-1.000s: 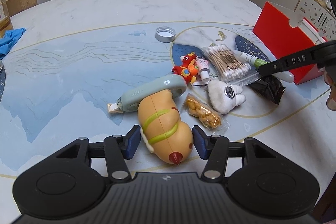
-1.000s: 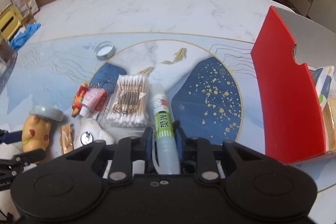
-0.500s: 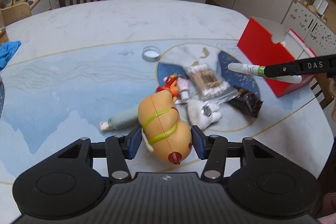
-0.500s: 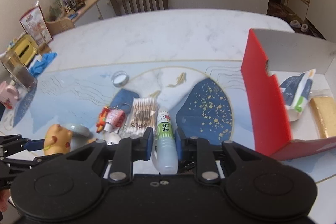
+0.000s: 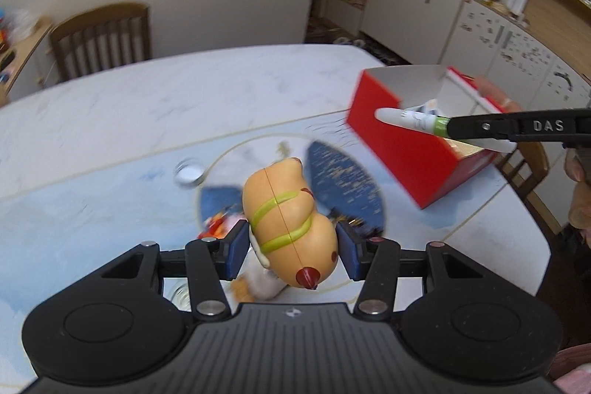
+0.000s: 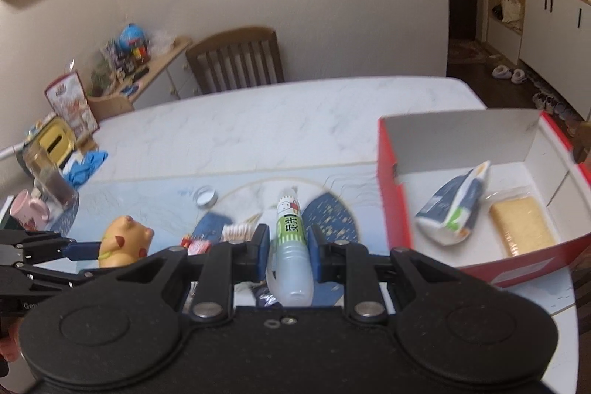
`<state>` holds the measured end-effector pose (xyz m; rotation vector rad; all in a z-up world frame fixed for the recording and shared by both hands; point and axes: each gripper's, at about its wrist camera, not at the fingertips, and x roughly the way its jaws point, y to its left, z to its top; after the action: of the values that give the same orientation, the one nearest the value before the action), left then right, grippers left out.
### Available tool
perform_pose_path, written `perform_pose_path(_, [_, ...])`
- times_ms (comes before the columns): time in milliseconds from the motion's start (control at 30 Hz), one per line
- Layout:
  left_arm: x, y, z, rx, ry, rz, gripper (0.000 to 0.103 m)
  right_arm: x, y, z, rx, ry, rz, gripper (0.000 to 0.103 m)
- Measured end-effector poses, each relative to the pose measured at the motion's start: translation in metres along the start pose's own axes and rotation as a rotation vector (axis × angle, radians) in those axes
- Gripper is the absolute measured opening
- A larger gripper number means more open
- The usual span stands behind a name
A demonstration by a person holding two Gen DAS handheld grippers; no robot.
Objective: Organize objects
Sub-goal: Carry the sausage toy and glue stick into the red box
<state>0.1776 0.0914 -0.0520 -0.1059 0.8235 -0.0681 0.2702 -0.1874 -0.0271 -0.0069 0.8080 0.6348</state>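
Left tongs (image 5: 290, 250) clamp a tan toy (image 5: 286, 209) with green stripes, held above the table (image 5: 184, 106) | Right tongs (image 6: 284, 252) grip a white bottle (image 6: 290, 239) with a green label, raised level beside the open red box (image 6: 391, 194) | Box holds a pouch (image 6: 454, 205) and a wrapped cake (image 6: 521, 224).

Table clutter (image 5: 221, 226) blurred behind toy (image 5: 290, 220).
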Motion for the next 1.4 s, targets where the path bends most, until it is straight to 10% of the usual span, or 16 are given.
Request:
perform_pose_path(1067, [0.13,-0.199,0.112,0.245,0.049,-0.114,0.05,-0.022,-0.193,0.01,0.133,-0.077,-0.116,0.022])
perform_pose_path(1400, [0.193,-0.226,0.134,0.297,0.111,-0.03,0.05,0.001,-0.233,0.008,0.137,-0.06,-0.162,0.022])
